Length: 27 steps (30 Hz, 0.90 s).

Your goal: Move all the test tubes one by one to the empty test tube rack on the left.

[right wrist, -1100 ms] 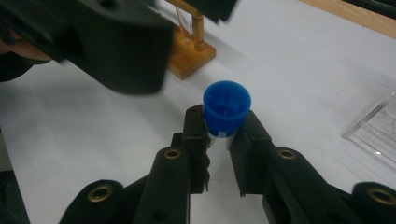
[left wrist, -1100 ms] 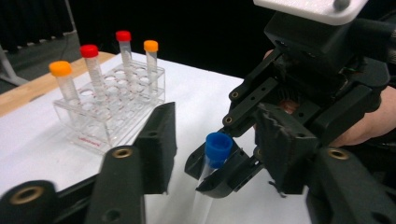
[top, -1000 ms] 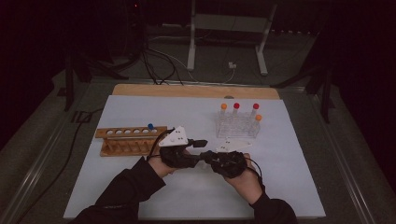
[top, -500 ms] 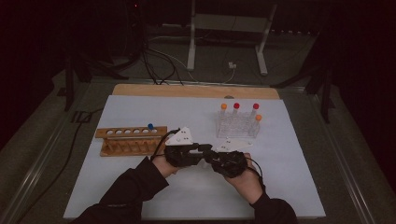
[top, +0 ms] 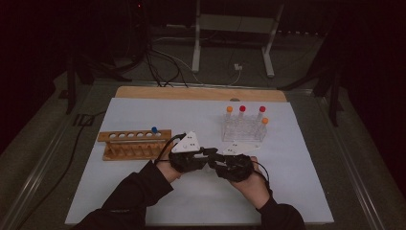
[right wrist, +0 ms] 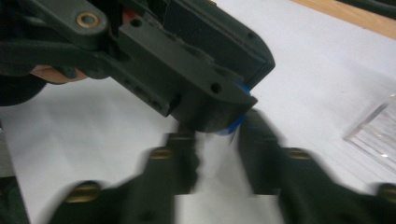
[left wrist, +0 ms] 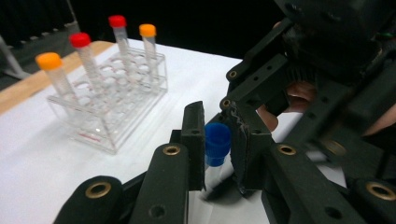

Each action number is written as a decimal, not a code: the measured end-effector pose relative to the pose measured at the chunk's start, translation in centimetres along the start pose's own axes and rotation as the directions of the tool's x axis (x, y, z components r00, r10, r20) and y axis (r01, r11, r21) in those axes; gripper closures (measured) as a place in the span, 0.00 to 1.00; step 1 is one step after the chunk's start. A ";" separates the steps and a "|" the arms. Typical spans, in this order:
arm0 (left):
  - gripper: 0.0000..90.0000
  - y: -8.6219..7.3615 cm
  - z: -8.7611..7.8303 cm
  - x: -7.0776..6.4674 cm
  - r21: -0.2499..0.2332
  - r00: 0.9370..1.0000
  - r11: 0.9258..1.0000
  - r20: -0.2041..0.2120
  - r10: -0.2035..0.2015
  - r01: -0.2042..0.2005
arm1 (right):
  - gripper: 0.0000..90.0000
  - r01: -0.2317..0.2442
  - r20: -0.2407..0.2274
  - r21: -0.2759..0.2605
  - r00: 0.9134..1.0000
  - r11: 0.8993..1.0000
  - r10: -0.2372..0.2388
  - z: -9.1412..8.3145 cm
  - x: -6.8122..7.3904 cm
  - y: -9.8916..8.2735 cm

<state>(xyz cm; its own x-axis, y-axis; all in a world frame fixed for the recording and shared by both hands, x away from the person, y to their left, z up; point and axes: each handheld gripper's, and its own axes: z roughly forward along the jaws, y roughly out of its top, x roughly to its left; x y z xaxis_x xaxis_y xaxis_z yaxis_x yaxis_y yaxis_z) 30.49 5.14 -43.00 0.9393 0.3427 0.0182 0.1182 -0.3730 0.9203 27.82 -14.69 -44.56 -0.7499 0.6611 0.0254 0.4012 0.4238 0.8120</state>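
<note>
A clear tube with a blue cap stands between the jaws of my left gripper, which is shut on the cap. In the high view both grippers meet nose to nose at the table's middle, my left gripper coming from the left and my right gripper from the right. In the right gripper view the tube's clear body lies between the blurred jaws of my right gripper. Those jaws have just been opening and stand apart from it. The blue cap peeks out under the left gripper's finger.
A clear plastic rack with orange- and red-capped tubes stands just beyond the grippers, also close by in the left gripper view. A wooden rack at the left holds one blue-capped tube. A white sheet covers the table.
</note>
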 end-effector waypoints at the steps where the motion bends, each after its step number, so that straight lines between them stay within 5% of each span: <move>1: 0.87 0.1 -0.2 0.1 -0.004 1.000 1.000 -0.010 0.001 -0.001 | 0.56 0.001 0.005 -0.002 1.000 1.000 -0.001 0.0 0.0 0.0; 10: 0.87 1.0 -2.8 1.4 -0.054 0.997 0.999 -0.083 -0.006 0.002 | 0.19 -0.019 0.013 -0.048 1.000 0.999 0.019 -0.5 -0.2 0.2; 15: 0.87 1.3 -4.8 2.4 -0.078 0.991 0.997 -0.131 -0.020 0.010 | 0.06 -0.018 -0.033 -0.073 0.999 0.997 0.015 -0.9 -0.4 0.3; 27: 0.86 1.2 -9.4 4.0 -0.111 0.968 0.994 -0.245 -0.046 0.019 | 0.00 -0.020 -0.054 -0.113 0.998 0.993 0.014 -1.6 -0.6 0.5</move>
<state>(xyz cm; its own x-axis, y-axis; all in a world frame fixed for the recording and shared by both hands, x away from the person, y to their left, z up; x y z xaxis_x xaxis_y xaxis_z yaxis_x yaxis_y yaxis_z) 31.39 14.16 -38.12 0.8252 0.5604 0.0710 0.0996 -0.2680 0.9583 27.66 -15.90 -43.27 -0.7715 0.6326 0.0678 0.3538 0.3380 0.8721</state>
